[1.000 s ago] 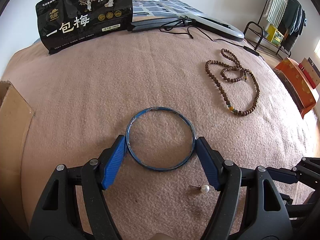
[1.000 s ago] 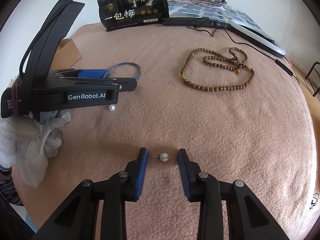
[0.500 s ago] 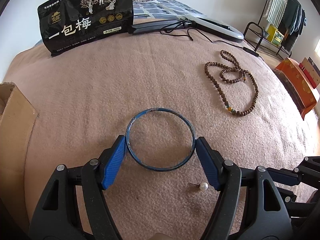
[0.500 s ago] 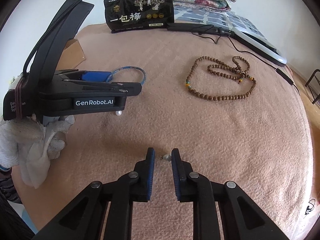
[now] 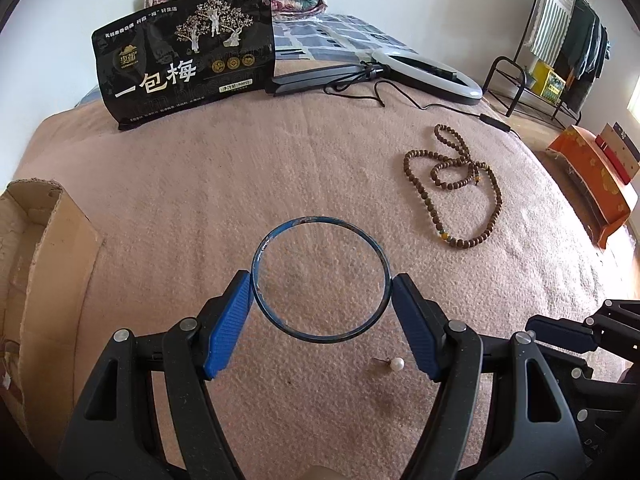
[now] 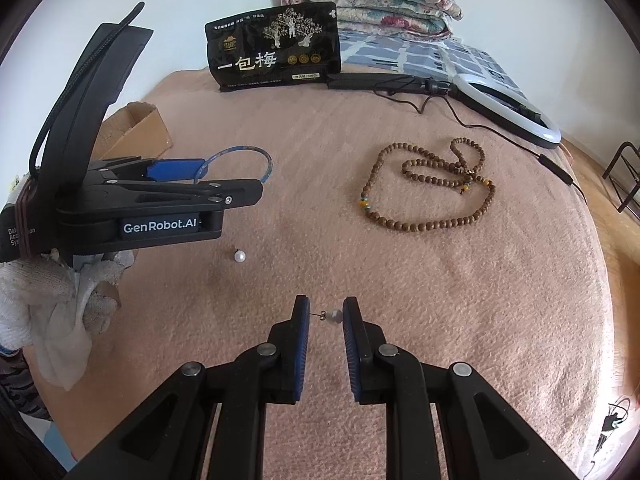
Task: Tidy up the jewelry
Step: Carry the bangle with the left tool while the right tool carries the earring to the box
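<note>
Honestly, the pearl earring [image 6: 334, 315] in the right gripper [image 6: 326, 316] was the weak point: jaws had just been closing on it, held only by pearl and post tip, so it could pivot out and drop onto the blanket [image 6: 440, 300]. Left gripper [image 5: 322, 300] was clamped across the blue bangle [image 5: 320, 280] by its rim; any tilt could pop it free. Second earring [image 5: 394, 363] lay near, under the bangle. Bead necklace [image 5: 460, 196] sat far right, box [image 5: 40, 248] at left.

Pinkish blanket-covered bed [image 6: 400, 288]: brown bead necklace [image 6: 428, 192] around 1 o'clock, black snack bag [image 6: 276, 48] at 12, cardboard box [image 6: 136, 128] at 10, loose pearl earring [image 6: 239, 256] near center.
</note>
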`<state>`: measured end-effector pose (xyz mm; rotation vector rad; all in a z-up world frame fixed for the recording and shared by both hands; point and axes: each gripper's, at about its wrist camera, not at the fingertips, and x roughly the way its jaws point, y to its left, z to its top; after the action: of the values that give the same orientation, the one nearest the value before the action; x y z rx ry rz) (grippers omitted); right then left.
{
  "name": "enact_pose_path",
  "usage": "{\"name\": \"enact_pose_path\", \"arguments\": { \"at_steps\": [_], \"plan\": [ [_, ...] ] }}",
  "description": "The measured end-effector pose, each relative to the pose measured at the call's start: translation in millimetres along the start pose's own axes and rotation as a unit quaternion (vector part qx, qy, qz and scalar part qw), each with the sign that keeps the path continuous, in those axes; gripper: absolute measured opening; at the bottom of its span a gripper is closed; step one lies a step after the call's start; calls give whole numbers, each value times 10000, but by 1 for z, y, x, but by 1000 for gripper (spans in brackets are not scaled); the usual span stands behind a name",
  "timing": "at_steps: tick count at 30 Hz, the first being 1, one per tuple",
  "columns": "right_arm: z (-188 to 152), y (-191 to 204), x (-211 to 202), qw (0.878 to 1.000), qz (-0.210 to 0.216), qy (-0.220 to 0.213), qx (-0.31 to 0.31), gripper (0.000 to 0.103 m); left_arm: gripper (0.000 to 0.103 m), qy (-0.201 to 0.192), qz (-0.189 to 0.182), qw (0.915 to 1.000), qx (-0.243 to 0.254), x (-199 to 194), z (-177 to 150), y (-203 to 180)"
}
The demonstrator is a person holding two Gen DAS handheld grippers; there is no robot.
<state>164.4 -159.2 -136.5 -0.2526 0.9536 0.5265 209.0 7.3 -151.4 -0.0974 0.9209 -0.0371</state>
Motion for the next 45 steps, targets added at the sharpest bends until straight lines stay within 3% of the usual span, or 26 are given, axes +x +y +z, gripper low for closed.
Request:
{"name": "enact_pose_path", "arguments": {
  "at_steps": [15,27,45],
  "plan": [
    [26,22,-35,9986,132,-502,-44,15,73,-426,113,9990,-124,-67,14,25],
    [57,58,-61,9954,369,-867,-193,15,73,-782,254,9960,-339,-140,24,70],
    [108,141,-63,9889,897,-1094,-463,15,73,-1048,671,9896,-724,-207,-8,150]
  ]
}}
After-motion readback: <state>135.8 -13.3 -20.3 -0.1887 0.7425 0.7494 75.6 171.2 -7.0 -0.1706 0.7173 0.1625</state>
